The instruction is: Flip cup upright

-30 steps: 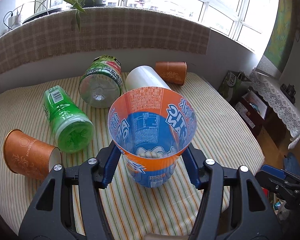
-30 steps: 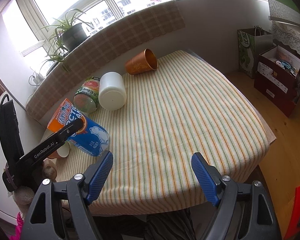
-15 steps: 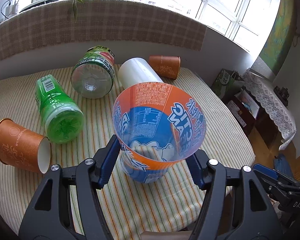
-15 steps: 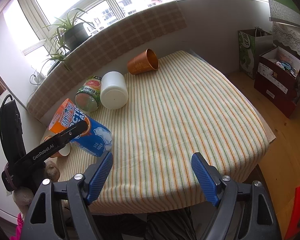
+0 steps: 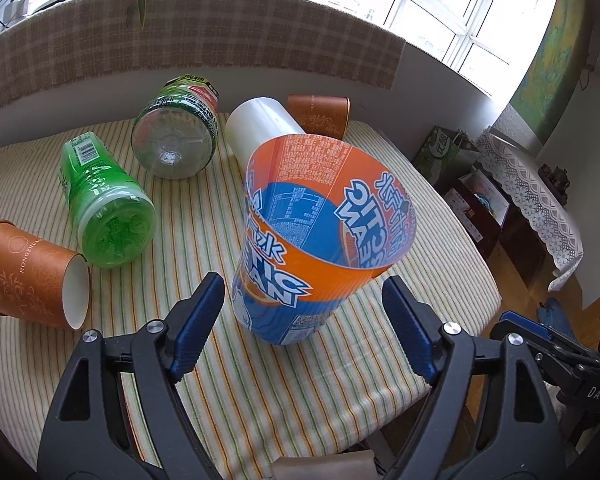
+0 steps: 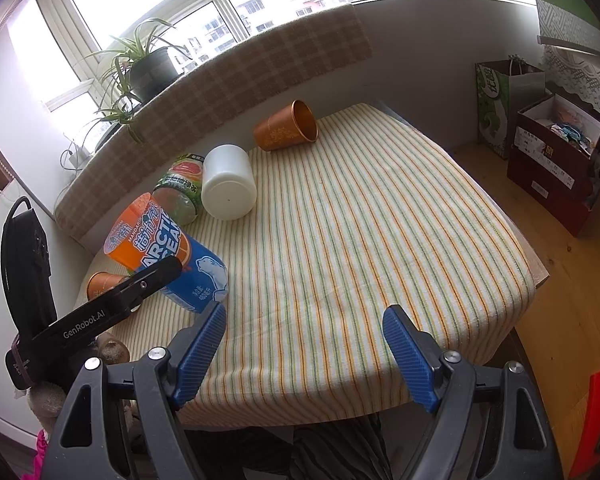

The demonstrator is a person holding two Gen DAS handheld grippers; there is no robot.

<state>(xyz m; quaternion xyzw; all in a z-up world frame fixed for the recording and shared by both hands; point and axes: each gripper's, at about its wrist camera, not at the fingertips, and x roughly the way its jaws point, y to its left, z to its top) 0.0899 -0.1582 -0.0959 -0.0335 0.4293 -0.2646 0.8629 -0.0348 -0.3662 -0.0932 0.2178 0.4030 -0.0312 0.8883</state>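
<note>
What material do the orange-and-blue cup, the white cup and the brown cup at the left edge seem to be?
Orange-and-blue cup: thin glossy plastic, likely, since print shows through its wall.
White cup: matte opaque plastic, probably; smooth, plain.
Brown cup: paper, apparently; matte printed outside, white lining.

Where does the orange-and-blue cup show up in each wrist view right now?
Left wrist: orange-and-blue cup at centre, between the open fingers of the left gripper.
Right wrist: same cup at left, tilted, on the striped cloth.
Shared landmark: the white jar lying behind it.
</note>
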